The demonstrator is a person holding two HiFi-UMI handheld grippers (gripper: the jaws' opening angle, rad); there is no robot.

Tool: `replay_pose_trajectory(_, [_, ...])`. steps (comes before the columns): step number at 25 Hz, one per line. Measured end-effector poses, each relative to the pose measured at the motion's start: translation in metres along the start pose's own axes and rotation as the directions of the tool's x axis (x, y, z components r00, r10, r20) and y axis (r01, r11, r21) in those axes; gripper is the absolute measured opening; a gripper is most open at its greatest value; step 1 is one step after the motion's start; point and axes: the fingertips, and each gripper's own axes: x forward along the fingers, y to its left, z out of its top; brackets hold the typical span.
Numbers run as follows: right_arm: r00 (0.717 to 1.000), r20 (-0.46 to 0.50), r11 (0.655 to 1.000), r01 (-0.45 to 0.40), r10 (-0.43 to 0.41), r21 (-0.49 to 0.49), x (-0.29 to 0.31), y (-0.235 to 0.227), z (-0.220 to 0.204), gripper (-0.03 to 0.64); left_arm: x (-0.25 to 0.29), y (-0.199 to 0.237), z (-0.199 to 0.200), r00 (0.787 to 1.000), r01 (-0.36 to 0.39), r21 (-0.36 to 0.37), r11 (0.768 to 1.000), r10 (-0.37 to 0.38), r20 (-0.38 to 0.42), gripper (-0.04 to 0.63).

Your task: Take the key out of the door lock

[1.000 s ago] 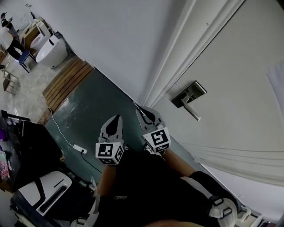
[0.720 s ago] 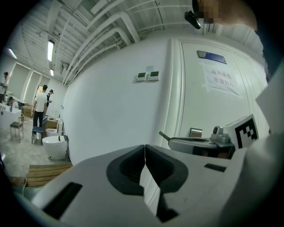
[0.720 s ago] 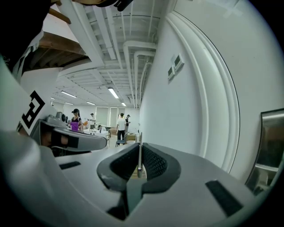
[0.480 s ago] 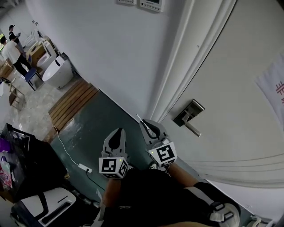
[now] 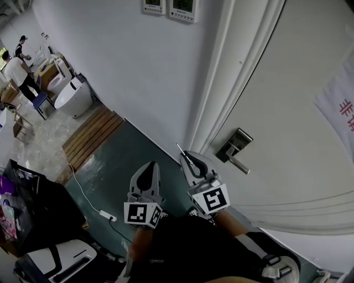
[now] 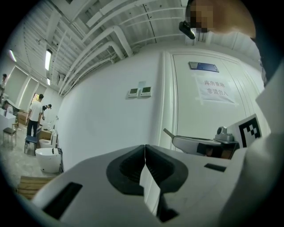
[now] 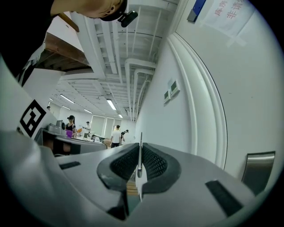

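1. Pinching the key (image 7: 140, 156) flat between its pads, the right gripper (image 7: 140, 148) points level beside the door (image 5: 276, 138). The key's thin tip sticks out past the jaw tips.
2. The left gripper (image 6: 144, 148) sits just to its left, jaws pressed together with nothing between them.
3. In the head view the key is out of the lock, held in the air near the handle (image 5: 234, 146) but apart from it.
4. A paper notice (image 5: 338, 102) hangs higher on the door.
5. Two panels (image 5: 168, 6) sit on the white wall (image 5: 138, 72) left of the door frame.
6. Far off, a toilet (image 5: 74, 98) stands near some people (image 5: 16, 66).
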Motion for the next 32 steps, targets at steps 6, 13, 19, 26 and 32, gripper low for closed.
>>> replay_pose_trajectory(6, [1.000,0.000,1.000,0.024,-0.024,0.013,-0.009,-0.006,0.006,0.031,0.002,-0.009,0.008,1.000,0.018,0.014,1.000,-0.019,0.016,0.023])
replay_pose_trajectory(13, [1.000,0.001,1.000,0.024,-0.024,0.019,-0.008,-0.007,0.004,0.031,0.005,-0.018,0.009,0.999,0.042,0.028,0.999,-0.043,0.012,0.025])
replay_pose_trajectory(19, [1.000,-0.010,0.999,0.015,-0.014,0.028,-0.009,-0.005,0.002,0.031,0.004,-0.018,0.008,0.999,0.042,0.031,0.999,-0.043,0.012,0.025])
replay_pose_trajectory(26, [1.000,0.004,1.000,0.006,-0.006,0.027,-0.010,-0.003,0.003,0.031,0.003,-0.019,0.008,0.999,0.044,0.030,0.999,-0.044,0.009,0.024])
replay_pose_trajectory(32, [1.000,-0.006,0.999,0.004,-0.004,0.040,-0.012,-0.004,0.001,0.031,0.003,-0.021,0.007,0.999,0.048,0.029,0.998,-0.048,0.010,0.025])
